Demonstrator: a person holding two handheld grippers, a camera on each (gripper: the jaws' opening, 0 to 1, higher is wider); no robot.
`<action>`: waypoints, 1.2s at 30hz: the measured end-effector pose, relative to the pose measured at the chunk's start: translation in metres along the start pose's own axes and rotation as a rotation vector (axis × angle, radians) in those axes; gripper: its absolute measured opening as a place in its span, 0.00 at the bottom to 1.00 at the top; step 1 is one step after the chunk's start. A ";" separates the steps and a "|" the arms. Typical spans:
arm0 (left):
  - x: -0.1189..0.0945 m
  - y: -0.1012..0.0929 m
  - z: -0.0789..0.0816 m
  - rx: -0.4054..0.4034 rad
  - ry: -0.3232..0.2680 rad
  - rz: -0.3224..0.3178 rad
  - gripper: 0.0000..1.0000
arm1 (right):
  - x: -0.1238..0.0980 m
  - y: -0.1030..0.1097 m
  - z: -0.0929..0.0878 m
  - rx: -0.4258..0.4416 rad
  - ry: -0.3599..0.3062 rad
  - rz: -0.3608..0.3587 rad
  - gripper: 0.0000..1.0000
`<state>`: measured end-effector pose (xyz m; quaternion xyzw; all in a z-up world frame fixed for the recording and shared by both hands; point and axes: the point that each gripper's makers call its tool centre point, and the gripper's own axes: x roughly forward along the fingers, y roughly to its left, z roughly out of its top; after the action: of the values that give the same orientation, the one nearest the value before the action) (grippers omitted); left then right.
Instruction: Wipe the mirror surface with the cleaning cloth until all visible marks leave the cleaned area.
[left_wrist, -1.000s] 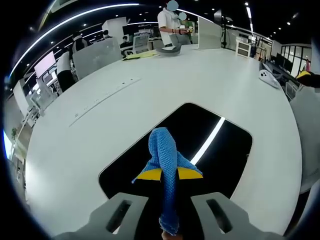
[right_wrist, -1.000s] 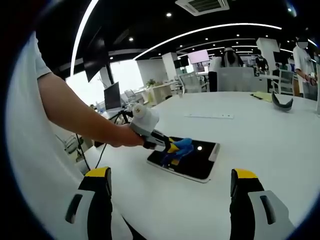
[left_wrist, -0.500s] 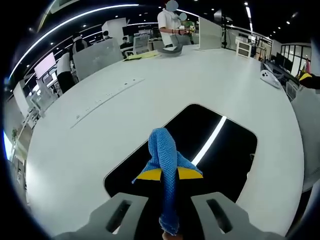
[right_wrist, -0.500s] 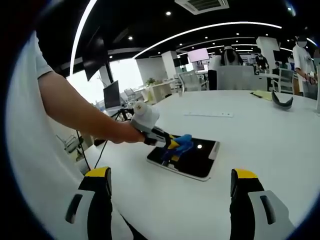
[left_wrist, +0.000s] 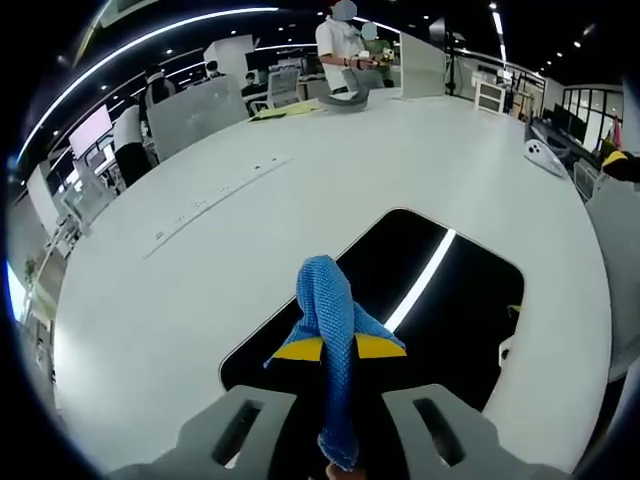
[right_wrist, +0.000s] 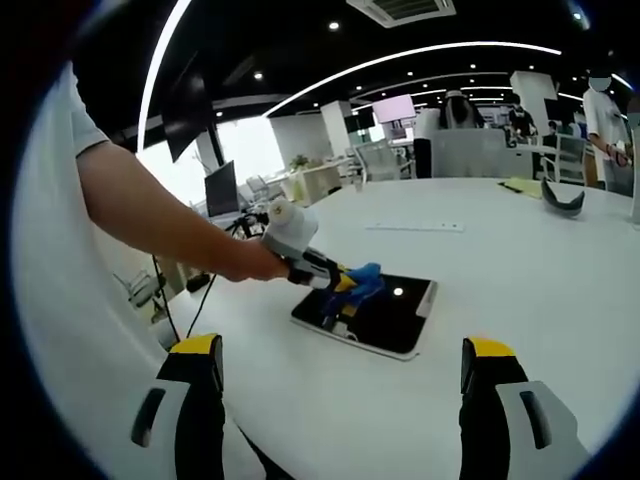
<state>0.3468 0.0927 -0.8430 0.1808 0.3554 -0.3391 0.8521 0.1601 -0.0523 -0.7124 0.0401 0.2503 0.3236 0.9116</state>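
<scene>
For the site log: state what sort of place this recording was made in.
Probably an open-plan office: a long white table, desk monitors and office chairs, with strip ceiling lights overhead.

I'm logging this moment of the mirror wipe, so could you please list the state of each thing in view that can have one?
left gripper: shut on the blue cloth, over the mirror's near end.
blue cloth: bunched, clamped between the jaws.
mirror: lying flat on the white table, reflecting ceiling lights; no marks discernible.
right gripper: open, empty, apart from the mirror.
</scene>
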 end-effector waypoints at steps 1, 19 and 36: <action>0.000 0.001 0.000 0.002 0.000 0.000 0.07 | 0.000 0.000 0.000 0.000 0.002 -0.001 0.99; 0.003 0.016 0.003 0.007 -0.003 0.009 0.08 | 0.000 -0.001 -0.005 0.008 0.019 0.000 0.99; 0.008 0.035 0.006 0.004 0.001 0.027 0.08 | 0.001 -0.006 -0.006 0.019 0.023 -0.013 0.98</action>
<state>0.3779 0.1105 -0.8425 0.1877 0.3527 -0.3281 0.8560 0.1610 -0.0571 -0.7196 0.0434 0.2640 0.3157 0.9104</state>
